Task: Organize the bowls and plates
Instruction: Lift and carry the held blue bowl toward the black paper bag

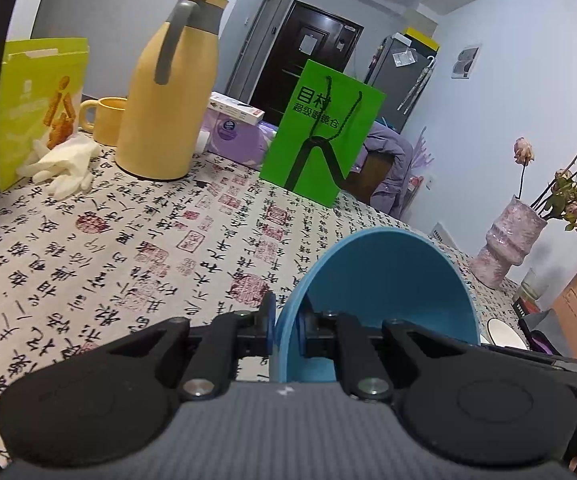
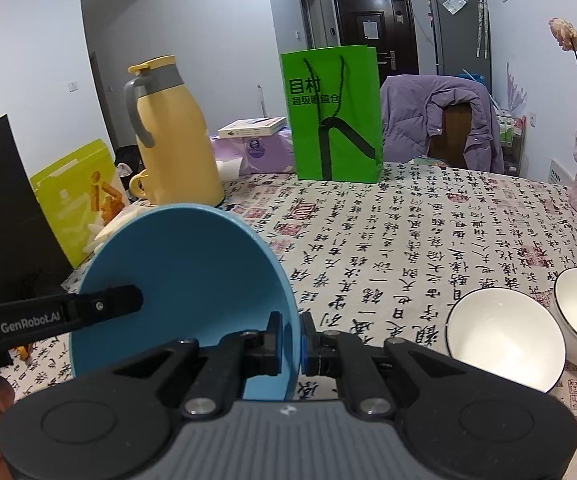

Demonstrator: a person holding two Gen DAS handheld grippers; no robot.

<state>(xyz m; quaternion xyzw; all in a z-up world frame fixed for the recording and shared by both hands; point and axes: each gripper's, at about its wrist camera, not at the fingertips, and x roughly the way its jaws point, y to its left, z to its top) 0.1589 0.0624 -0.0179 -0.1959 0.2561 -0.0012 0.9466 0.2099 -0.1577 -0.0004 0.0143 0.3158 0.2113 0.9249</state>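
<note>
Here the bench [image 2: 408, 232], under a calligraphy cloth, lies beneath both tongs. The blue bowl [image 2: 184, 280] hangs above it, the left tongs [image 1: 286, 326] and right tongs [image 2: 290, 344] each pinching its rim. Two white bowls [image 2: 504, 340] sit right of the right tongs.

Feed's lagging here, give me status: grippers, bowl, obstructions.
Left gripper and right gripper both shut on blue bowl rim, opposite sides. Bowl tilted, off the table. Two white bowls on its right.
</note>
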